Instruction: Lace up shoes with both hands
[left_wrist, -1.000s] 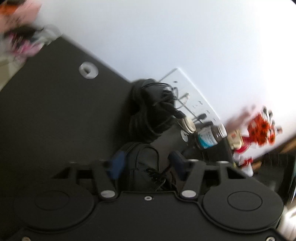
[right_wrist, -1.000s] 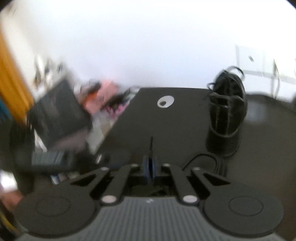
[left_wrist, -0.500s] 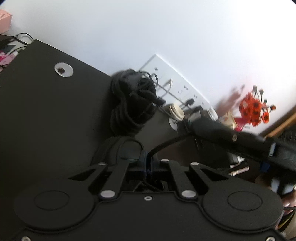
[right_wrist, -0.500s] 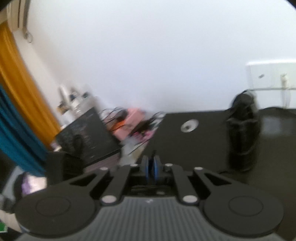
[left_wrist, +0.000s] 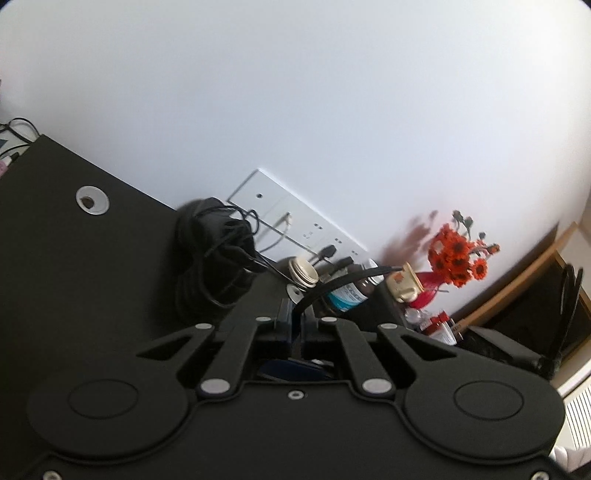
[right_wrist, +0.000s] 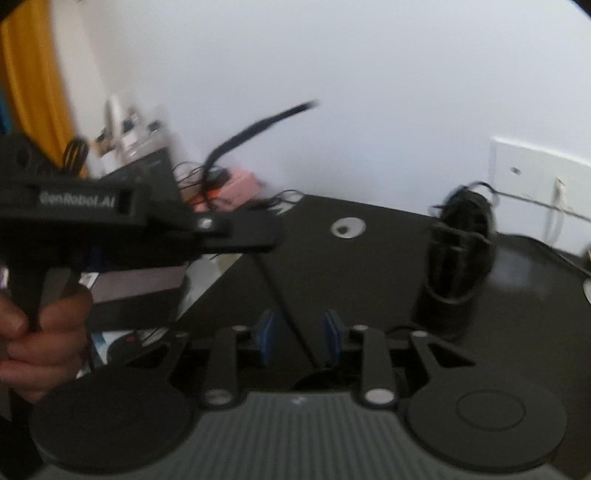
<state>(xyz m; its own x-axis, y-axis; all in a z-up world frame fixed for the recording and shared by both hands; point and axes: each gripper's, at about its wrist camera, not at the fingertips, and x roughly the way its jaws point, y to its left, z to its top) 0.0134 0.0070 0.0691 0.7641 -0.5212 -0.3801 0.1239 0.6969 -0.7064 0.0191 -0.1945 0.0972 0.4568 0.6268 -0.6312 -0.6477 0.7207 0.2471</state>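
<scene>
The left gripper (left_wrist: 294, 320) is clamped on the flat black shoelace (left_wrist: 347, 281), its free end whipping upward only in the right view. The right gripper (right_wrist: 300, 334) is opening, lace passing untouched between its blue pads. The black lace-up shoe (right_wrist: 457, 258) stands well apart on the black table (right_wrist: 376, 266).

A matt black desk (left_wrist: 81, 258) with a shiny metal grommet (left_wrist: 92, 199) is seen under a black shoe (right_wrist: 460, 258) of dull leather-like finish, its woven cloth lace (left_wrist: 343, 282) flat. Matt black plastic is shown on the left gripper (left_wrist: 295, 325); glossy red glass on a vase (left_wrist: 424, 291).
</scene>
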